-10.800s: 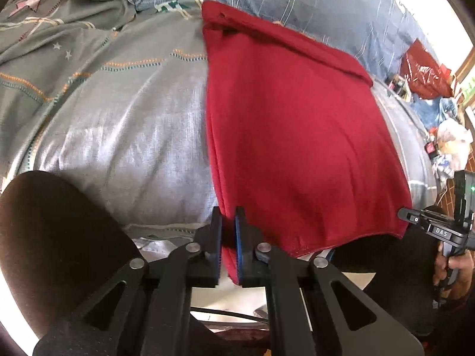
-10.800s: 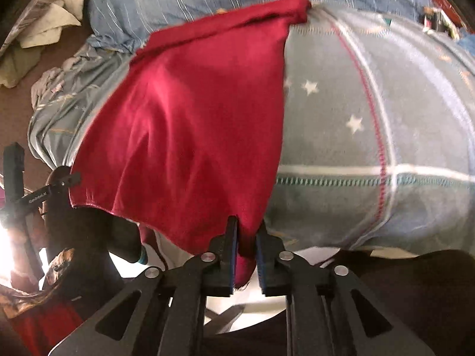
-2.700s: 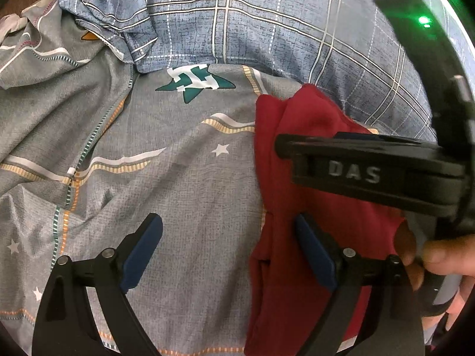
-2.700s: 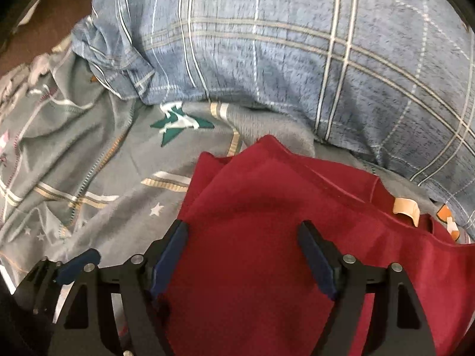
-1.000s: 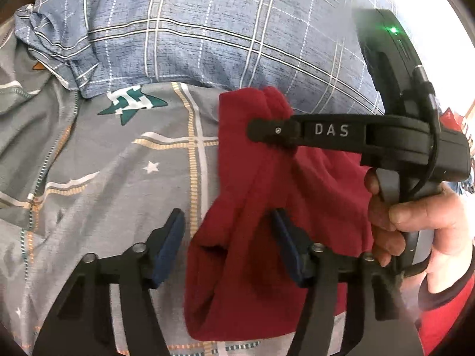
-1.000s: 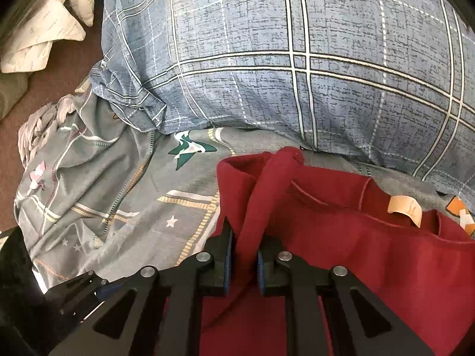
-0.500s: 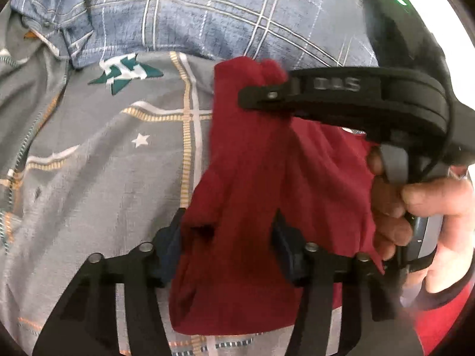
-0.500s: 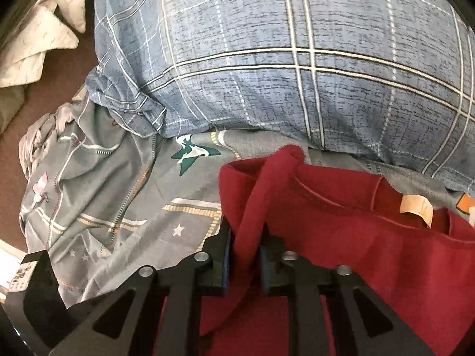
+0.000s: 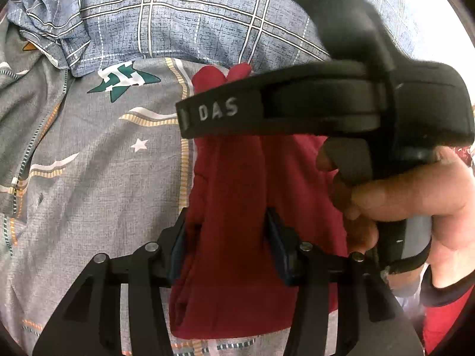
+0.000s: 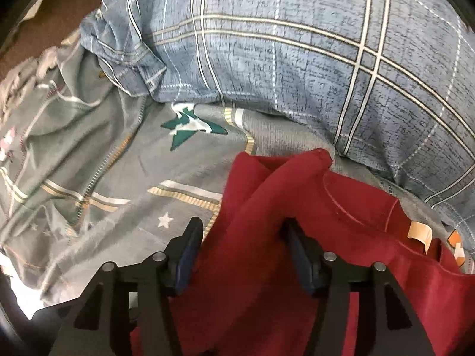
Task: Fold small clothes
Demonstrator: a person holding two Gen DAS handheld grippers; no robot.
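Since a second ago the right gripper (image 10: 242, 250) had opened off the red garment (image 10: 267, 237) below the pillow (image 10: 297, 59); left gripper (image 9: 227, 243), half-open, straddled its bunched fold, probably needing to clamp next.

A grey bedsheet (image 10: 98, 184) printed with stars, stripes and a green shape spreads ahead and to the left of the jaws. Beyond it lies a blue checked pillow (image 10: 297, 68), its corner crumpled at the upper left. Brown floor (image 10: 59, 9) shows at the far upper left. Bright daylight (image 9: 439, 17) washes out the upper right corner of the left wrist view.
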